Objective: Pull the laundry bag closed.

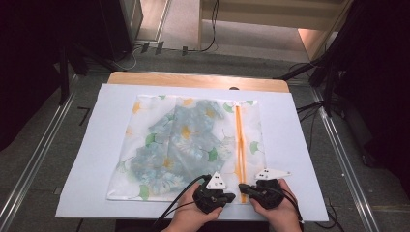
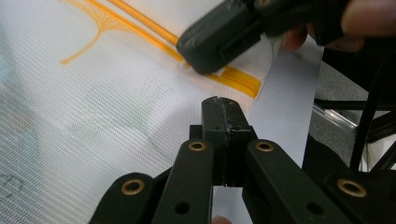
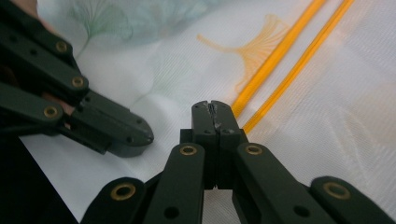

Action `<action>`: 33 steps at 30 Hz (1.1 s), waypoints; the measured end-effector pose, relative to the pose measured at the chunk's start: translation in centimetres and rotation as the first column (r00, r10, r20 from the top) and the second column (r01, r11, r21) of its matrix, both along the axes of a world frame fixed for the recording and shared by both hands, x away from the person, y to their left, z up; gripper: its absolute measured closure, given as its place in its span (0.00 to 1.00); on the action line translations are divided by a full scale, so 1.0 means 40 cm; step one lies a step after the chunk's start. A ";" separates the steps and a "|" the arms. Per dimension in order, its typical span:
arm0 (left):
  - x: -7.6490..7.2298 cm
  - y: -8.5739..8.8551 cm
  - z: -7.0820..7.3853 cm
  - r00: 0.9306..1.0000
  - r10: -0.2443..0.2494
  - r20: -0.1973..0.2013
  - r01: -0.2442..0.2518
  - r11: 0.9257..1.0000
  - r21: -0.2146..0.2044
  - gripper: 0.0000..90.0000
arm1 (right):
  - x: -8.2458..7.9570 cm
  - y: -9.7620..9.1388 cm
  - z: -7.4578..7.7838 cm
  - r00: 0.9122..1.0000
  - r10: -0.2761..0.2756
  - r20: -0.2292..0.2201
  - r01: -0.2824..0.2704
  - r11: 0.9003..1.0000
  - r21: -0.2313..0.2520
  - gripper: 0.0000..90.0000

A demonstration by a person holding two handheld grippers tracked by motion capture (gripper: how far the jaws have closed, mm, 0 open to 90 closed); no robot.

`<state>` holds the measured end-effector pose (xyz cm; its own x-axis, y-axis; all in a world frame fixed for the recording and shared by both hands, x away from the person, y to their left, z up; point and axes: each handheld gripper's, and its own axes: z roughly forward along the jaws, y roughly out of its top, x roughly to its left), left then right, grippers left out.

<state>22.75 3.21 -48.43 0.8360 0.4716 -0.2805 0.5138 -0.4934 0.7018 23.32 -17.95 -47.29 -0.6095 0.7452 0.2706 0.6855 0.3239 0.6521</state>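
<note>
A white mesh bag (image 1: 145,121) printed with ginkgo leaves lies flat on a white sheet (image 1: 92,159). Through the mesh I see a blue-green floral garment (image 1: 181,140) inside it. An orange zipper (image 1: 240,140) runs along the bag's right side toward the near edge. Both grippers sit at that near edge, tips facing each other. My left gripper (image 1: 231,196) (image 2: 223,103) is shut, with nothing visible between its jaws, just left of the zipper's end (image 2: 243,81). My right gripper (image 1: 241,187) (image 3: 212,106) is also shut, its tip resting at the zipper's (image 3: 280,60) near end.
The white sheet covers a wooden table (image 1: 193,79) whose far edge shows. Metal rails (image 1: 34,159) run along the floor on both sides. Dark stands and cables (image 1: 329,72) crowd the right and far left. Bare sheet lies left and right of the bag.
</note>
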 end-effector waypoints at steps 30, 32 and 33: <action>0.003 -0.046 0.001 0.999 -0.047 0.014 0.047 0.999 0.017 1.00 | 0.052 -0.025 -0.004 0.999 -0.044 -0.017 0.046 0.994 0.095 1.00; 0.003 -0.046 0.000 0.999 -0.047 0.015 0.047 0.999 0.016 1.00 | 0.061 -0.027 -0.003 0.999 -0.044 -0.016 0.046 0.994 0.097 1.00; 0.003 -0.046 0.000 0.999 -0.047 0.015 0.046 0.999 0.014 1.00 | 0.066 -0.027 -0.002 0.999 -0.046 -0.006 0.047 0.994 0.095 1.00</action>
